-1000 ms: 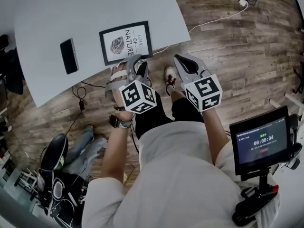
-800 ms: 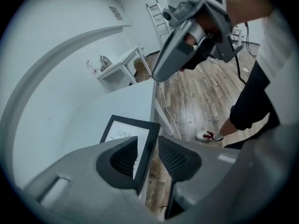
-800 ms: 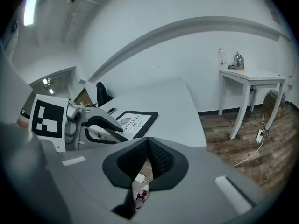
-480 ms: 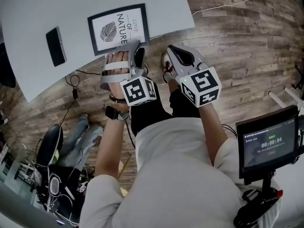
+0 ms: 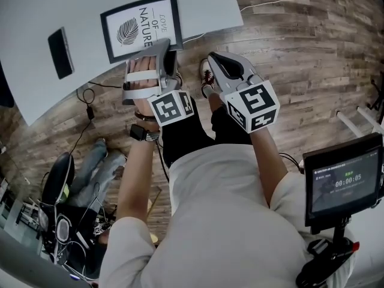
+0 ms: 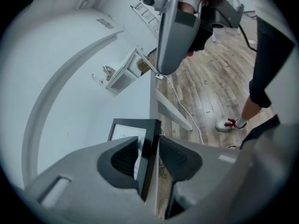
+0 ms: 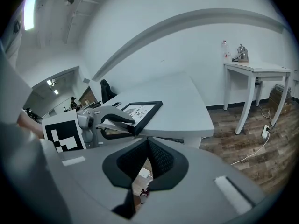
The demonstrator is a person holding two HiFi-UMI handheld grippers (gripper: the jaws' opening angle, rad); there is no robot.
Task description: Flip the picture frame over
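1. Right gripper (image 5: 211,59): at 1 o'clock from the person, short of the table edge, over the wooden floor (image 5: 300,59). Jaws pressed together, nothing between them.

2. Left gripper (image 5: 168,51): at 11 o'clock, reaching the table's near edge. Jaws opening, spread around the near rim of the picture frame (image 5: 142,27); the tabletop's edge also sat in the gap.

3. Picture frame: black, lying flat, print side up, just inside the near edge of the white table (image 5: 72,5), at 12 o'clock from the left gripper.

4. Phone (image 5: 60,53): dark, flat, at 8 o'clock from the frame, well apart.

Risks, as judged: closing here could clamp tabletop together with frame, or nudge the frame away. A thin rim grip might let the frame swing or slip, and so close to the edge it could drop to the floor.
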